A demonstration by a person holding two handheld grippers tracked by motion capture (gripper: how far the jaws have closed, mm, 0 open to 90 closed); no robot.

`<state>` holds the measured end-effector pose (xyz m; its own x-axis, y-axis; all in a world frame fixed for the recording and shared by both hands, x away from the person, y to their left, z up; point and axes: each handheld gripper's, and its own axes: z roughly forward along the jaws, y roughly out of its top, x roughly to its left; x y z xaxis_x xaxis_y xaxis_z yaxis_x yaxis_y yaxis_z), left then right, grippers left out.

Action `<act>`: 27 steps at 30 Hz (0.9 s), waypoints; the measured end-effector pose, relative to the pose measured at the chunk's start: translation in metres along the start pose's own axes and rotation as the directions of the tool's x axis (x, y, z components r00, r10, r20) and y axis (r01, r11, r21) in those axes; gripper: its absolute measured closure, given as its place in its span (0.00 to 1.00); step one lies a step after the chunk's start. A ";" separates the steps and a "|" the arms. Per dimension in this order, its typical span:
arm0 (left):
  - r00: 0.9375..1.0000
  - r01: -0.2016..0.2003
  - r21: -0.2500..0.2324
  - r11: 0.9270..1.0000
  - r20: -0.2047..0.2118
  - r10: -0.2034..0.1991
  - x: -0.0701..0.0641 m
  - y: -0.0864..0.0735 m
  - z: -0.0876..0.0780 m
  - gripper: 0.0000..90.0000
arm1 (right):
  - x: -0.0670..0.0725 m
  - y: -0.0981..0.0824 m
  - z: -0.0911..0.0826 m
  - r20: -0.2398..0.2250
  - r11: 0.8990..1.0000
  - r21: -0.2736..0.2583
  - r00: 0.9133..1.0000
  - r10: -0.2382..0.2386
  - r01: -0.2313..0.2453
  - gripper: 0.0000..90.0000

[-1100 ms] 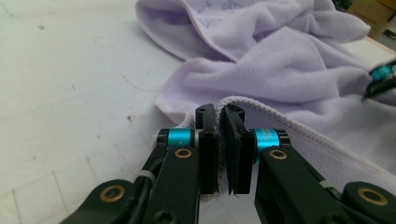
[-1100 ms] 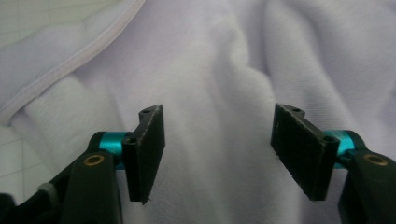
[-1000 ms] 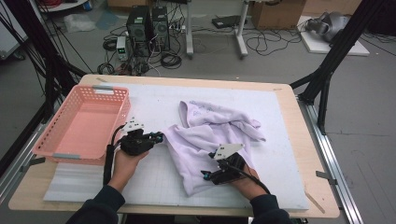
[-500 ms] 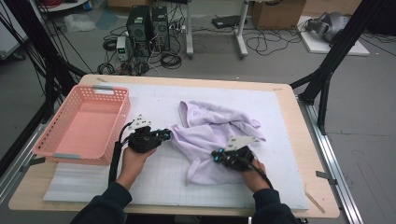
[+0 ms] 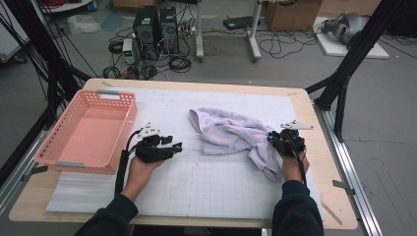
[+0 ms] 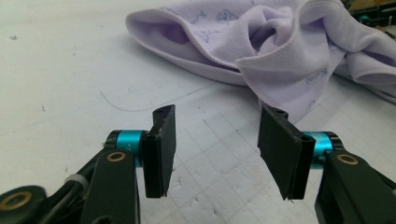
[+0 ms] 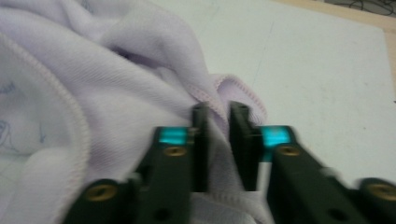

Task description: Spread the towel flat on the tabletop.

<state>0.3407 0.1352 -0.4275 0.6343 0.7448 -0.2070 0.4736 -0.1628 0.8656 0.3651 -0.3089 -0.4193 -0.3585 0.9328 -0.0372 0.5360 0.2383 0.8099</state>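
Observation:
A crumpled lavender cloth [image 5: 231, 132] lies on the white mat [image 5: 221, 182]. My right gripper [image 5: 270, 139] is at its right end, near the table's right side. In the right gripper view the narrow jaws [image 7: 219, 135] hold a hemmed fold of the cloth [image 7: 93, 93]; they have just been opening slightly, and the fold still fills the gap. My left gripper [image 5: 178, 146] rests on the mat left of the cloth. Its jaws [image 6: 215, 140] have just been opening and stand apart with nothing between them, the cloth [image 6: 261, 51] a little beyond.
A pink plastic basket [image 5: 125, 132] stands empty at the table's left, close to my left hand. The wooden table edge [image 5: 314, 118] runs just right of my right gripper. Black frame legs and cables are on the floor beyond.
My right gripper has moved to the right and dragged the cloth's lower part with it. The left gripper's jaws have opened and the cloth's edge now lies apart from them.

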 end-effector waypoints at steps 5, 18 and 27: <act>0.999 -0.040 0.024 0.999 -0.003 0.040 0.000 -0.005 -0.004 0.52 | 0.011 0.010 -0.022 -0.005 0.989 -0.142 0.999 -0.039 0.038 0.52; 0.998 -0.057 0.016 0.998 -0.026 0.057 0.003 -0.013 -0.014 0.51 | 0.069 0.006 0.031 -0.178 0.925 0.100 0.922 -0.345 0.366 0.29; 0.998 -0.038 0.001 0.999 -0.042 0.038 0.011 -0.019 -0.024 0.52 | 0.082 0.006 0.021 -0.408 0.937 0.071 0.867 -0.287 0.343 0.86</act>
<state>0.3244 0.1621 -0.4356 0.6260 0.7644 -0.1543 0.4494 -0.1918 0.8725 0.3544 -0.2251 -0.4298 -0.7765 0.6295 -0.0256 0.4329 0.5625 0.7044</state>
